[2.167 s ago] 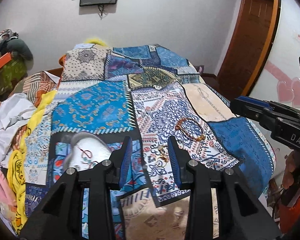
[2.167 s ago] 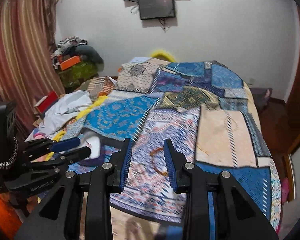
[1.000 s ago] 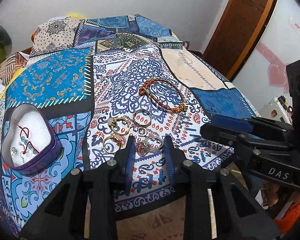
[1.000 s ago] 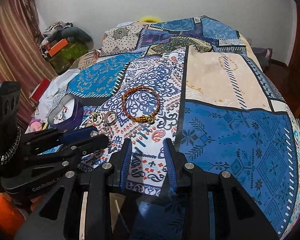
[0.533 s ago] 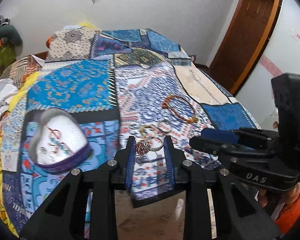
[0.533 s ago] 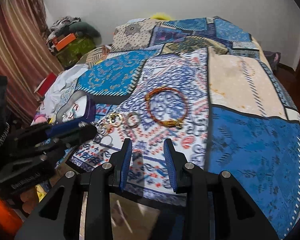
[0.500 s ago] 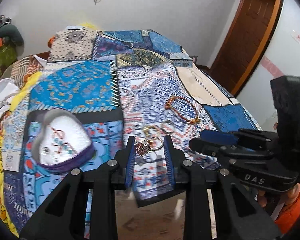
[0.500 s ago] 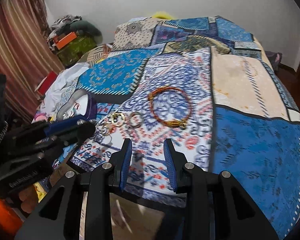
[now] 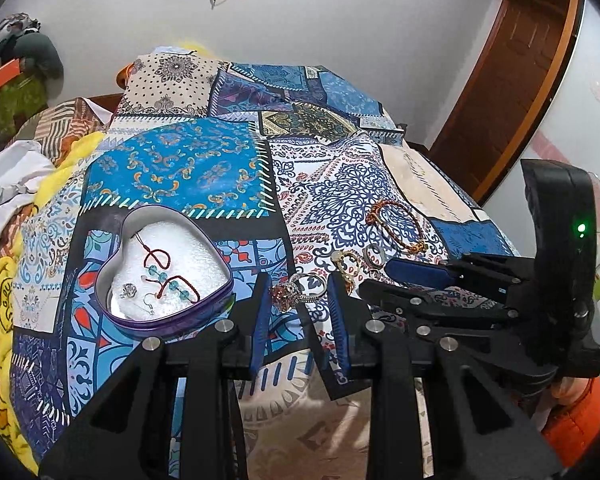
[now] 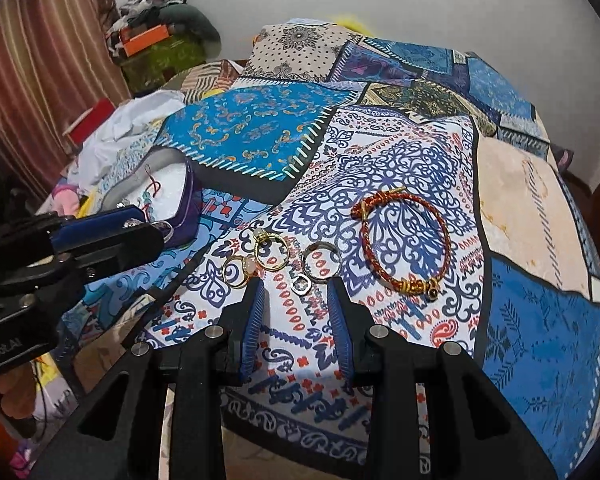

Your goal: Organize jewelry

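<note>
My left gripper [image 9: 298,292] is shut on a jewelled silver ring [image 9: 298,290], held above the bedspread just right of the heart-shaped tin [image 9: 162,268]. The tin holds a red cord bracelet with blue beads and small silver pieces. My right gripper [image 10: 296,292] is open and empty, low over the bedspread, with a small silver ring [image 10: 301,283] between its fingertips. Gold rings [image 10: 270,252] and a silver ring [image 10: 320,260] lie just beyond. A red braided bracelet [image 10: 404,248] lies to their right. The tin shows at the left in the right wrist view [image 10: 168,200].
The jewelry lies on a patterned blue patchwork bedspread [image 9: 180,168] near the bed's front edge. Clothes and a yellow cloth [image 9: 4,240] pile at the left. A wooden door [image 9: 520,80] stands at the right. The left gripper shows in the right wrist view [image 10: 100,240].
My left gripper closed on the jewelled ring, lifted it off the bedspread and carried it left toward the tin. My right gripper came down closer to the rings.
</note>
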